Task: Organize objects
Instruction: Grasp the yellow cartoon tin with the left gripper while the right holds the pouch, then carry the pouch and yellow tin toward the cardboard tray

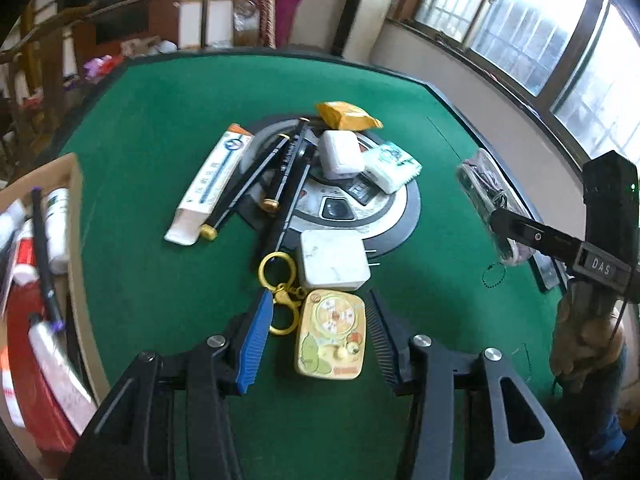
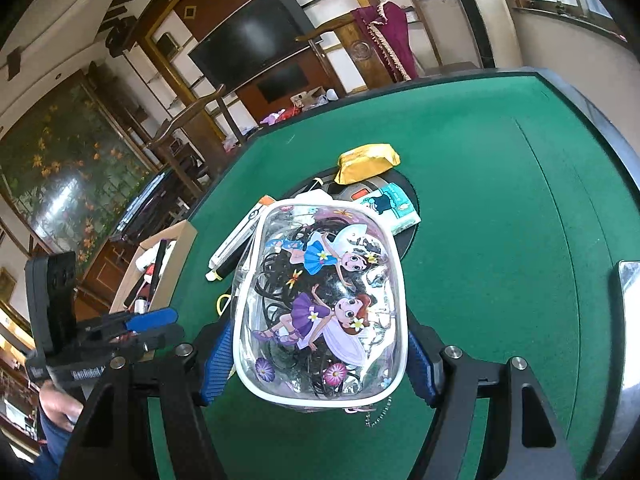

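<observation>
My left gripper (image 1: 318, 312) is open above the green table, its fingers on either side of a yellow cartoon tin (image 1: 331, 336) with a gold keyring (image 1: 280, 292). Beyond lie a white charger (image 1: 334, 266), a toothpaste box (image 1: 212, 184), black pens (image 1: 276, 176), a white case (image 1: 340, 154), a tissue pack (image 1: 392, 166) and a yellow packet (image 1: 346, 115). My right gripper (image 2: 320, 360) is shut on a clear cartoon pouch (image 2: 320, 300) full of black cables and holds it above the table. The pouch also shows in the left wrist view (image 1: 486, 204).
A cardboard box (image 1: 76, 220) with bottles, a pen and a red item stands at the table's left edge. A round grey console (image 1: 384, 216) sits in the table's middle under the objects. A metal tray (image 2: 628, 320) is at the right edge.
</observation>
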`<state>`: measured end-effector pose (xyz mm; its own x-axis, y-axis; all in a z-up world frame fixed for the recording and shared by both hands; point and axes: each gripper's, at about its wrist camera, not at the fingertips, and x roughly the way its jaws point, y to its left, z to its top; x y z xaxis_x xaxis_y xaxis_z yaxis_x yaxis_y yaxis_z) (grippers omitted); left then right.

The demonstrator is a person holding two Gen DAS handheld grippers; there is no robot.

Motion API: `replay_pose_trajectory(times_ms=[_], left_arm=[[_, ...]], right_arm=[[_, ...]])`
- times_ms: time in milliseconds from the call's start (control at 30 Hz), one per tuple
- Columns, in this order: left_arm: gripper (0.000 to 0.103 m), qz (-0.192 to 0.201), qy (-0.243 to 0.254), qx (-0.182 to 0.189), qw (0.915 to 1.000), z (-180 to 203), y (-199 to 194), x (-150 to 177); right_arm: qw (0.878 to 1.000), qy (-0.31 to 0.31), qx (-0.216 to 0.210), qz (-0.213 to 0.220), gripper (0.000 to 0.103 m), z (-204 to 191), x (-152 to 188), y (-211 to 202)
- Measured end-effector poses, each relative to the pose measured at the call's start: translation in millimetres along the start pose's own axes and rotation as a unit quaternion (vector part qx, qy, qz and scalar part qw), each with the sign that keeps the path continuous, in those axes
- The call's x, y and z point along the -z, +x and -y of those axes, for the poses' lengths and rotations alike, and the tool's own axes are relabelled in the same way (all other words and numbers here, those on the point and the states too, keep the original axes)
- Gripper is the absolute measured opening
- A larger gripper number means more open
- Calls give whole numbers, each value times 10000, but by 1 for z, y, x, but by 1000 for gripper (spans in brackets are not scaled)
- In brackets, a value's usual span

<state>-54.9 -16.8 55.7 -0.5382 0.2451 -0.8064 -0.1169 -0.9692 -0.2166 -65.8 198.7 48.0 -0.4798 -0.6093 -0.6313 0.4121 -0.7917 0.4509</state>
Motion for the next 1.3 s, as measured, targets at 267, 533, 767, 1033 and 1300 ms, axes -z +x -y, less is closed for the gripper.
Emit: replay_pose_trajectory(times_ms=[267, 533, 767, 1033, 1300], left_arm=[[53, -330, 928, -812, 9918, 37, 31, 19], [46, -252, 1012, -955, 9900, 37, 55, 24], [46, 212, 745, -616, 9951, 23, 43, 33], [46, 1048, 547, -376, 9923, 13, 1, 32], [46, 1391, 351, -258, 9893, -3, -28, 30]], right_arm=[[10000, -13, -32, 7, 77, 0, 1, 0], [10000, -83, -32, -25, 77, -5, 4, 2], [9997, -213, 36, -82, 77, -14, 9, 11], [9984, -488, 240, 143, 76, -50, 18, 17], [9992, -310, -38, 261, 77, -77, 24, 21]])
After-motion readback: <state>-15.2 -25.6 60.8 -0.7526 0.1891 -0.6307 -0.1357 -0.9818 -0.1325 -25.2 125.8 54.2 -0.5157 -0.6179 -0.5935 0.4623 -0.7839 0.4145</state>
